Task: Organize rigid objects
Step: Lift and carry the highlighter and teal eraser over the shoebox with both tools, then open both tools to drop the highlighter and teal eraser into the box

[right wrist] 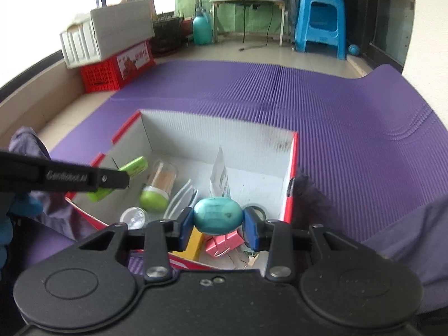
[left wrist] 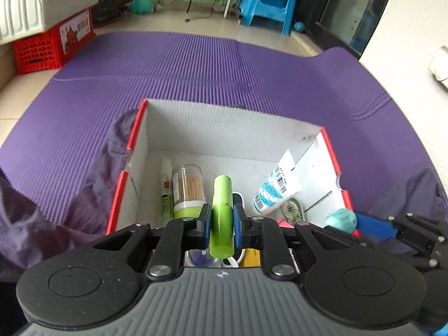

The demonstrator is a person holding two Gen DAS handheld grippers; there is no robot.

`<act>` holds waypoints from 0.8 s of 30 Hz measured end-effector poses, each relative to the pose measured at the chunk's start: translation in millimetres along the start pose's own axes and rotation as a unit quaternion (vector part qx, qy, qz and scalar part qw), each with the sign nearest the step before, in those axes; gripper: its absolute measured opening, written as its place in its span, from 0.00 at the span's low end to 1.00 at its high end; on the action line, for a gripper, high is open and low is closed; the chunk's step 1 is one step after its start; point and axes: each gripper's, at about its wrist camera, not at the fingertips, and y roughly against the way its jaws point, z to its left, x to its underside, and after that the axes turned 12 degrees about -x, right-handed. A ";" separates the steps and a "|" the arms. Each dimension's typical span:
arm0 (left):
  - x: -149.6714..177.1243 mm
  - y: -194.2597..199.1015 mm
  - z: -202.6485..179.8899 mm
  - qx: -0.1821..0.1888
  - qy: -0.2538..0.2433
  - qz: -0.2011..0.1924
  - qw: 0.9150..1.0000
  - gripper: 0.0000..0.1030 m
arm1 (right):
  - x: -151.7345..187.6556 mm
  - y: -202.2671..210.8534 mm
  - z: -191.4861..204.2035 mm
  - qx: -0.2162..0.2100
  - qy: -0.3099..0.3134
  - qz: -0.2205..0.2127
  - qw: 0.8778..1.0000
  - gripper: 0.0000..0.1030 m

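A red-edged white cardboard box [left wrist: 229, 117] [right wrist: 212, 128] sits open on a purple mat. My left gripper [left wrist: 221, 222] is shut on a lime-green cylinder [left wrist: 222, 215] held over the box's near side; it also shows in the right wrist view [right wrist: 134, 168]. My right gripper [right wrist: 218, 222] is shut on a teal oval object [right wrist: 217, 216] above the box's near edge; this object shows at the box's right corner in the left wrist view [left wrist: 340, 219]. Inside lie a toothpick jar [left wrist: 188, 187] [right wrist: 159, 186], a white tube [left wrist: 275, 187], a glue bottle [left wrist: 166, 190] and pink binder clips [right wrist: 222, 242].
The purple mat [left wrist: 224, 70] [right wrist: 336, 112] spreads around the box. A red crate [right wrist: 117, 67] with a white bin on top stands far left. A blue stool [right wrist: 319, 19] and teal bottle [right wrist: 202, 29] stand at the back. Dark purple cloth [left wrist: 56, 224] lies by the box.
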 end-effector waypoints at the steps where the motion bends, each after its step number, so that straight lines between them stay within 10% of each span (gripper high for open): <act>1: -0.7 -6.6 -0.6 0.000 0.001 0.004 1.000 0.15 | 0.0 -7.1 -1.4 0.001 -0.001 0.005 1.000 0.36; 24: 12.2 -93.0 -17.0 0.002 -0.022 0.091 0.996 0.16 | 12.7 -78.4 -12.0 -0.003 -0.018 0.064 0.998 0.37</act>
